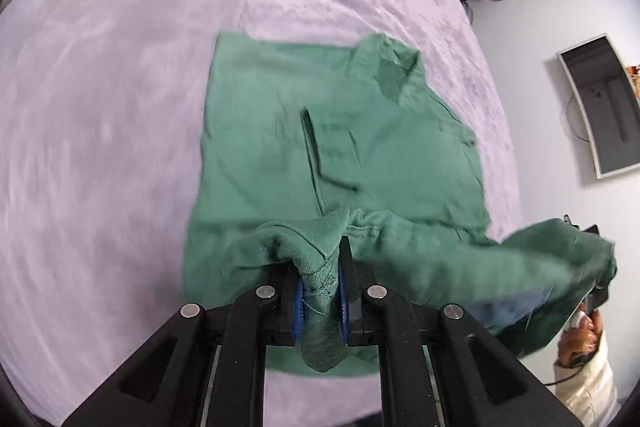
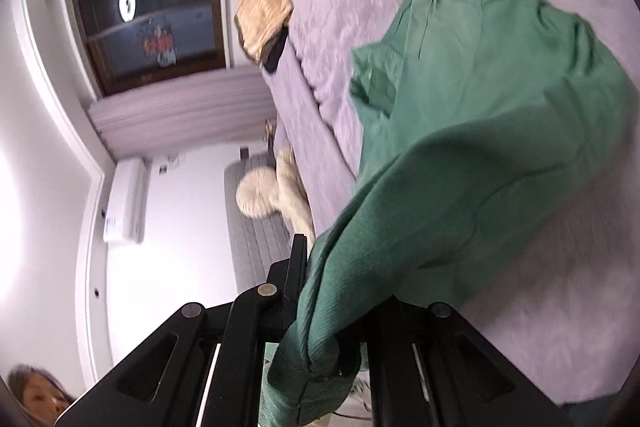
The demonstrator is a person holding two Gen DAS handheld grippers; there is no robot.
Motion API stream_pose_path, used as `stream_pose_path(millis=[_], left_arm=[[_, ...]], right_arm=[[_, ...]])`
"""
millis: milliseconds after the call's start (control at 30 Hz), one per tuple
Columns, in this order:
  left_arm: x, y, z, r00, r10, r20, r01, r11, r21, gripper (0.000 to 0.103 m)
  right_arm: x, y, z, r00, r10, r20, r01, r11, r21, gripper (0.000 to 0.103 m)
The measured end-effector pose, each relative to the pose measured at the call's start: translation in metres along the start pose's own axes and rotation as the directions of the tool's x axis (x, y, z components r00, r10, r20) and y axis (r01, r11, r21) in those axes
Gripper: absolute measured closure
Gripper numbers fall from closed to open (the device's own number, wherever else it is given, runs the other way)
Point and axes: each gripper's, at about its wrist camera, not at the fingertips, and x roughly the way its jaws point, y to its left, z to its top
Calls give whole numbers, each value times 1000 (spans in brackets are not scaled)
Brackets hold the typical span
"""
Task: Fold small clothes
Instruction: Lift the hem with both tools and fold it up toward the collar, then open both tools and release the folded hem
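Across the bed (image 1: 120,87), spreading wide under a lilac plush cover and carrying everything else

Lying on that cover, right of the middle in the left wrist view: green shirt (image 1: 320,131), collar at the far end, placket slit showing, far part flat on the bed and the near hem lifted off it

Holding the hem up at two corners, probably to carry the bottom edge forward over the body for a crosswise fold, keeping the edge taut between the grips so it lands straight

Pinching the near-left corner of the hem: left gripper (image 1: 320,297), blue pads pressed onto a ribbed bunch of cloth, a tail hanging below

Clamping the opposite corner, off beyond the bed's side: right gripper (image 2: 320,327), closed on a thick twisted fold draping over and hiding one finger

Sitting at the far edge of the bed, well apart from the shirt: tan knitted garment (image 2: 266,11), perhaps waiting its turn
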Motion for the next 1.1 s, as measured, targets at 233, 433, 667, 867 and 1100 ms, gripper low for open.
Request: stream_pose_path(millis=[233, 433, 667, 867, 1100], left_arm=[[23, -22, 79, 990, 141, 30, -142, 988, 61, 88], [15, -34, 85, 976, 215, 28, -217, 972, 87, 83], [3, -31, 87, 941, 325, 93, -330, 943, 35, 1], [26, -26, 88, 880, 465, 98, -473, 876, 96, 1], [115, -10, 117, 873, 485, -46, -470, 864, 180, 1]], right_arm=[[33, -20, 67, 985, -133, 111, 114, 980, 165, 89], [42, -34, 103, 977, -210, 48, 196, 959, 207, 89], [51, -57, 148, 965, -263, -19, 258, 927, 273, 53], [37, -29, 166, 942, -335, -26, 336, 936, 99, 24], [67, 23, 164, 727, -686, -28, 621, 674, -400, 24]])
